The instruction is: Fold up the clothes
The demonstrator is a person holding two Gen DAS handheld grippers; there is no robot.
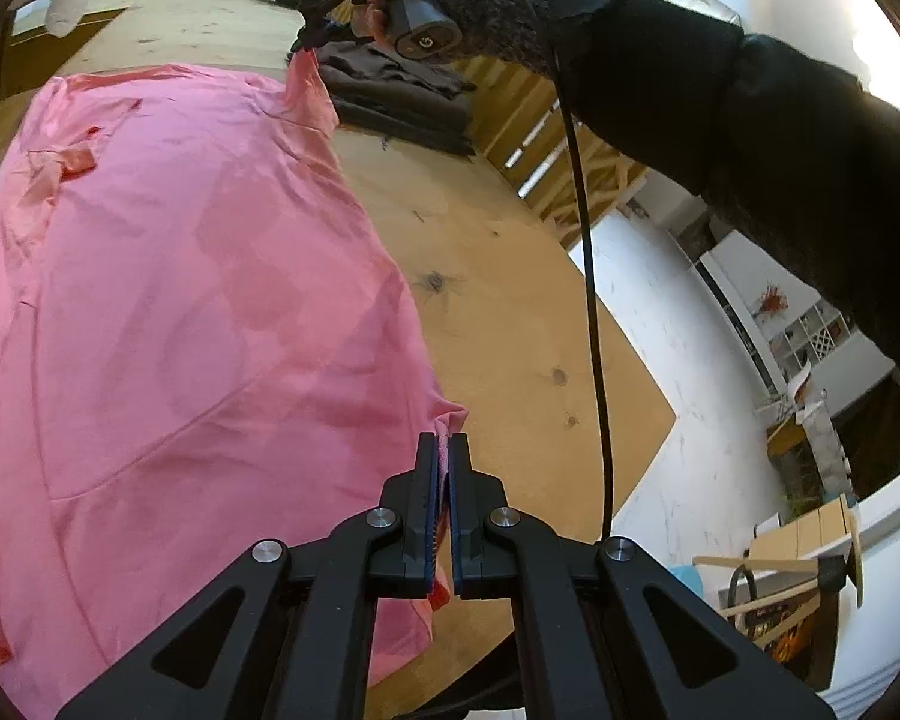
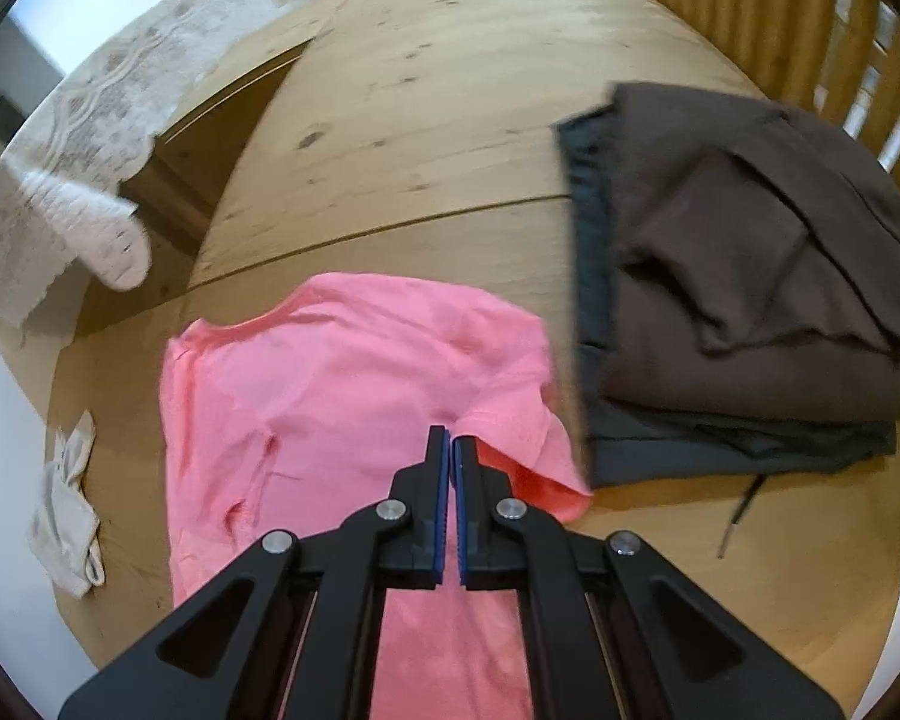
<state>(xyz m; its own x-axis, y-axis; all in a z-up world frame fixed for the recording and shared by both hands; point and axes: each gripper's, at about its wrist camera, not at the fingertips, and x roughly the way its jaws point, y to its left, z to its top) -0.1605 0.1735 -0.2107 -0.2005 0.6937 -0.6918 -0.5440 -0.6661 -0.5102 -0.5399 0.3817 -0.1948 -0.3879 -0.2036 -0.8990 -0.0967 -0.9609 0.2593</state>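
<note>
Bright, even daylight in both views. Strong fisheye bending, dark vignette at all 4 corners. Left wrist view mostly sharp; blown-out glare at top right near the window [image 1: 894,54]. Pink shirt [image 1: 180,276] evenly lit, soft shadows in its creases only. Right wrist view smeared by motion: lace cloth [image 2: 78,180] and folded dark stack [image 2: 744,294] blurred at the edges, counter [image 2: 426,120] grain streaked. Black fingers [image 2: 435,480] crisp up close.

wooden table [image 1: 510,312], white marbled floor [image 1: 690,420]
</note>
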